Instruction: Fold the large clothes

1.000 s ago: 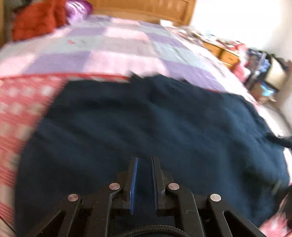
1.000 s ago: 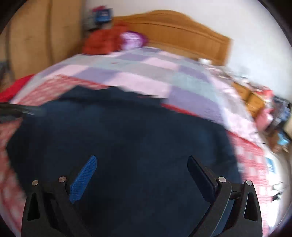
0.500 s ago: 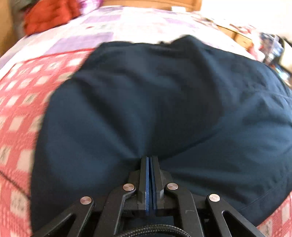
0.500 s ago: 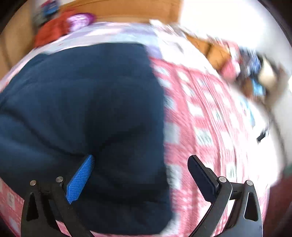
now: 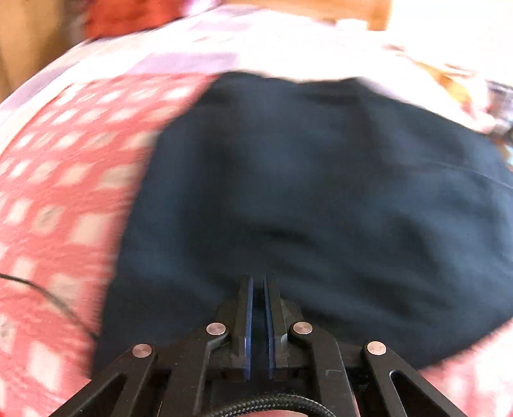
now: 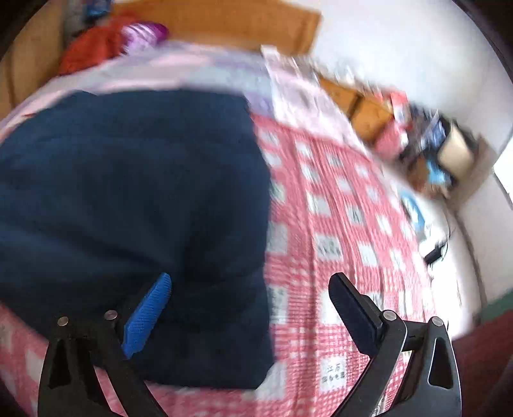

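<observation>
Navy garment (image 5: 320,199) spread over the bed, soft matte fabric with shallow rumples and a thin seam line running across its right side in the left wrist view. It lies on a red-and-white checked blanket (image 6: 346,224), kind of a woven texture with pale squares, and further up there's a quilt (image 5: 192,57) in lilac and pink blocks. Wooden headboard (image 6: 224,22) at the far end, plus a rust-red lump of cloth (image 6: 89,51) next to something shiny purple.

Left gripper (image 5: 258,308): the two flat blue-lined fingers stand almost together with just a thin slit between them. Whether any of the dark fabric is pinched in there, I honestly can't tell, it's blurry and dark right at that spot.

Right gripper (image 6: 250,308): spread wide and holding nothing. Its ribbed blue pad (image 6: 149,316) sits over the garment's near right corner, the black finger over the checked blanket. The garment's edge there looks thick and rounded.
</observation>
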